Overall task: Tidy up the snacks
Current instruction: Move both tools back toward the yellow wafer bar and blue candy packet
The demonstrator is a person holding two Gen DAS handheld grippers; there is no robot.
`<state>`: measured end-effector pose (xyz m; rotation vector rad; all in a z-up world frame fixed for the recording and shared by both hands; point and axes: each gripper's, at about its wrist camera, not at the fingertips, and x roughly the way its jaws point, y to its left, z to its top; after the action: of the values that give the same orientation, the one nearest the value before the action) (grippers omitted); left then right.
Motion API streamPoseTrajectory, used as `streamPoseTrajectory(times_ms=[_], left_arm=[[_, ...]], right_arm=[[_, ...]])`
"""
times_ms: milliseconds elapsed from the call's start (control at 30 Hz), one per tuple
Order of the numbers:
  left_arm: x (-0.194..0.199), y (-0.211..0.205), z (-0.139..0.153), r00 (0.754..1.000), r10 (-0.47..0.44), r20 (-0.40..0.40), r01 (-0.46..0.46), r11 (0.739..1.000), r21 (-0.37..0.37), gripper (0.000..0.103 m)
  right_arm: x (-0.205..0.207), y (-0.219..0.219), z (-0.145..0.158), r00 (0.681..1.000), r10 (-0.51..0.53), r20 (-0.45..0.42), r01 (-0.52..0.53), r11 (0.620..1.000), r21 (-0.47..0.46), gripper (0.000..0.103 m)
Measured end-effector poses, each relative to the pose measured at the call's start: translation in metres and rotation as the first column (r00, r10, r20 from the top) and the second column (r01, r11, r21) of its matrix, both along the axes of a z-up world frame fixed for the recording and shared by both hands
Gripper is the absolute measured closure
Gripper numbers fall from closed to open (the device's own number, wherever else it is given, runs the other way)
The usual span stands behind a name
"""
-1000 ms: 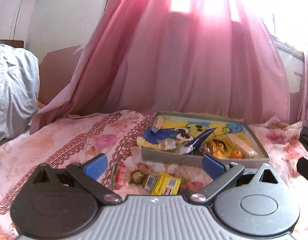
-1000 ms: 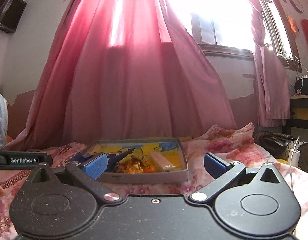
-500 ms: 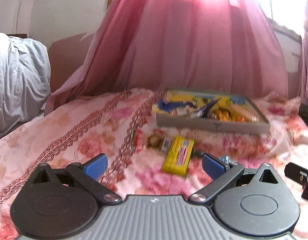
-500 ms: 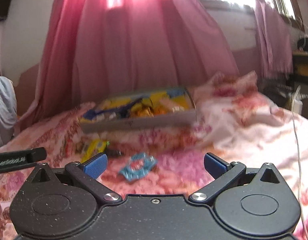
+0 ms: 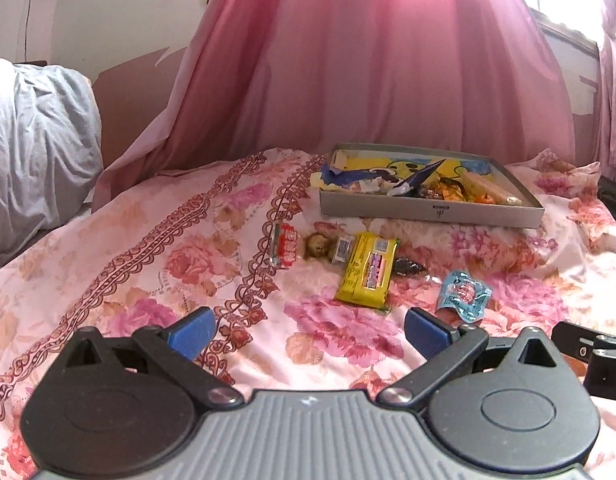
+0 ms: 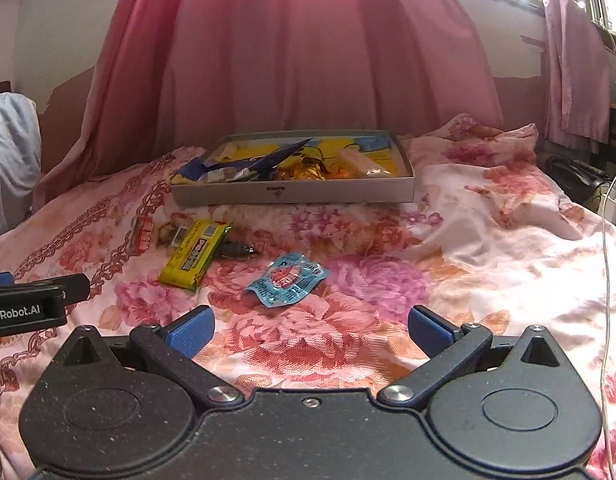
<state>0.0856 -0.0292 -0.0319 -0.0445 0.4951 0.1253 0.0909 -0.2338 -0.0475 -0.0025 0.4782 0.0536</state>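
Blue crinkled foil snack packet (image 6: 287, 278) lies just ahead of your right gripper (image 6: 309, 330), slightly left. Both grippers gape empty; the left gripper (image 5: 308, 330) sits farther off.

**Snacks on the bedspread and in the tray**

Your grey shallow tray (image 6: 292, 194) sits centre frame, upper middle, holding a dark blue cone-shaped wrapper (image 6: 268, 160), gold-wrapped sweets (image 6: 308, 170) and a pale long packet (image 6: 359, 162). Below it, lying flat and loose, you have a yellow bar (image 6: 196, 254) angled left of centre, a light blue sachet (image 6: 288, 278) just right of it, and a red-and-white packet (image 5: 284, 246) at the far left of the row.
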Motion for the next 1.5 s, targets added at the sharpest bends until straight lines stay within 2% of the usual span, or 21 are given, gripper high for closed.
streamPoseTrajectory(times_ms=[533,867,933,1067,1167,1333,1500], left_arm=[[0.019,0.002,-0.007,1.000,-0.004,-0.010,0.004,1.000,0.009,0.001],[0.049,0.004,0.001,0.999,0.029,0.017,-0.029,0.999,0.031,0.001],[0.058,0.003,0.002,0.999,0.037,0.022,-0.038,0.999,0.033,0.001],[0.081,0.001,0.002,1.000,0.023,0.008,-0.023,0.999,0.037,0.001],[0.097,-0.001,0.000,1.000,0.003,-0.012,-0.003,1.000,0.027,0.001],[0.123,-0.003,-0.010,0.998,-0.021,-0.060,0.021,1.000,0.000,0.001],[0.145,-0.006,-0.018,0.996,-0.046,-0.080,0.043,0.998,-0.038,0.001]], right_arm=[[0.020,0.006,-0.004,0.997,0.023,-0.071,-0.024,1.000,-0.003,0.001],[0.053,0.006,0.015,0.997,0.071,-0.017,-0.071,0.997,-0.027,0.001],[0.062,0.007,0.018,0.993,0.116,-0.008,-0.116,0.992,-0.052,0.001],[0.079,0.011,0.014,0.982,0.187,-0.012,-0.186,0.968,-0.168,0.001],[0.093,0.009,0.006,0.978,0.206,-0.028,-0.207,0.958,-0.201,0.001],[0.115,0.005,-0.006,0.979,0.198,-0.047,-0.202,0.974,-0.108,0.001],[0.137,0.006,-0.021,0.984,0.166,-0.064,-0.170,0.983,-0.064,0.001]])
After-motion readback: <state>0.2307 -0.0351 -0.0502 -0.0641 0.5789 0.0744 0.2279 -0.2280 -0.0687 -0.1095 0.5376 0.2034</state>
